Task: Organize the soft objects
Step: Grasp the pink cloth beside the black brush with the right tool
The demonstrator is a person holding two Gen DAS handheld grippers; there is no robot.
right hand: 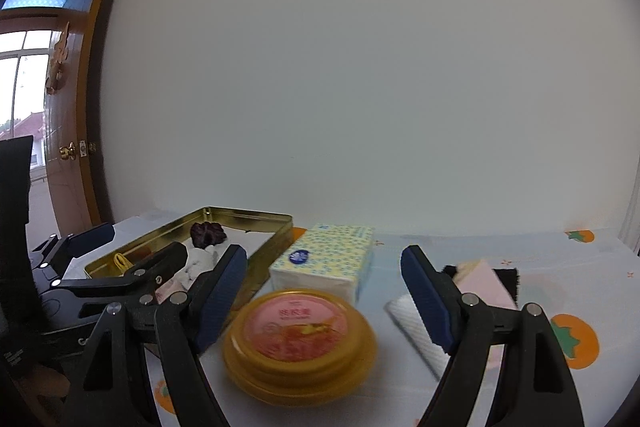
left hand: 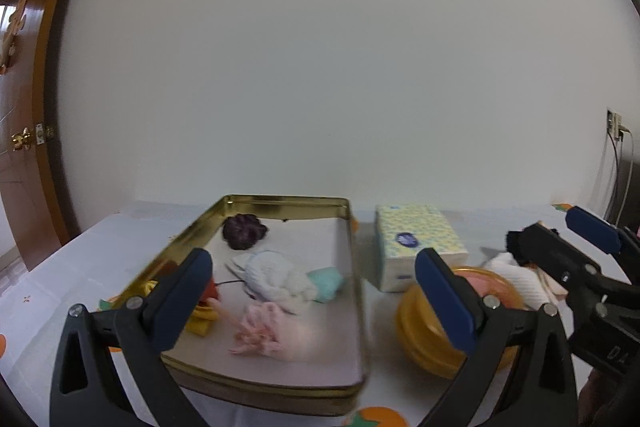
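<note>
On the tabletop (right hand: 520, 251), sorting under way: gold tin tray (left hand: 280, 203) already loaded with dark purple scrunchie (left hand: 244, 231), white knitted piece (left hand: 276, 277), teal cloth (left hand: 328, 283) and pink fluffy item (left hand: 264, 331). Still outside, to the right: white ribbed cloth (right hand: 416, 331), pink piece (right hand: 486, 283) and black furry item (right hand: 506, 281), lying just beside the tissue pack (right hand: 324, 263) and round yellow tin (right hand: 300, 343). Judged mid-task, between pickups. Next move likely calls for reaching right to the loose pieces and closing on one. Left gripper (left hand: 316, 295): fingers spread wide, nothing held, hovering over tray. Right gripper (right hand: 320, 291): fingers wide apart, empty, touching nothing visible.
</note>
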